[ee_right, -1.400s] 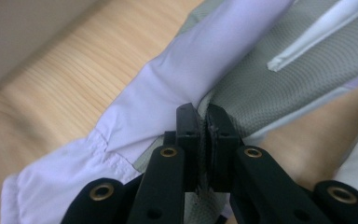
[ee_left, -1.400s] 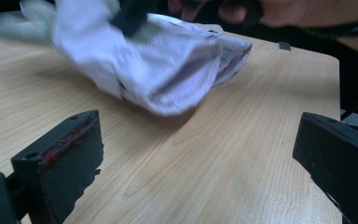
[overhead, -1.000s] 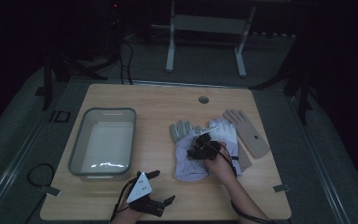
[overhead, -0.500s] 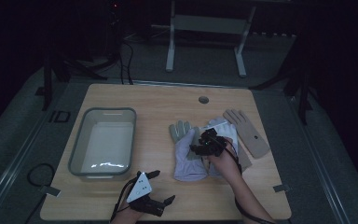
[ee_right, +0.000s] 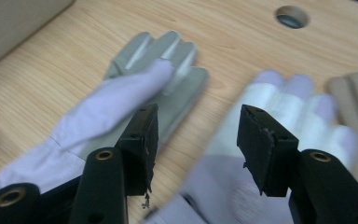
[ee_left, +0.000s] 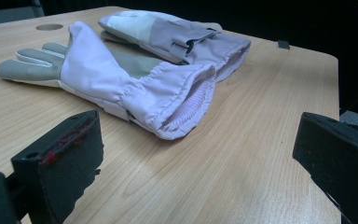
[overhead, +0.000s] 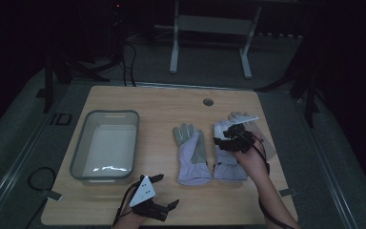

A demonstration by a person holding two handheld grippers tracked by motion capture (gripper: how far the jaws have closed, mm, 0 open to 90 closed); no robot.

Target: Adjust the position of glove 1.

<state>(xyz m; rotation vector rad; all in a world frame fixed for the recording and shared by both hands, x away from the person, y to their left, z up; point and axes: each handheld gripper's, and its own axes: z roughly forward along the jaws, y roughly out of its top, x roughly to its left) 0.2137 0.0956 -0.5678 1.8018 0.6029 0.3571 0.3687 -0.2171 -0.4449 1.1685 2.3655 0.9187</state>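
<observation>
Jaws: left gripper spread, empty; right gripper half spread, just opened, nothing between | change: right gripper rose off right glove, which lay flatter | unclear: beige glove mostly hidden beyond right glove | views: left glove cuff opening seen from left gripper view; tub beyond left glove.

My left gripper is showing black jaws with blocky square pads, one pad scuffed with red flecks, and is wearing a pale grey three-cornered plate on top. My right gripper is showing matching black jaws with chipped pad edges and brass-coloured rivets at the arms. Thin black cables are trailing from both. My forearms are showing bare, without sleeves.
</observation>
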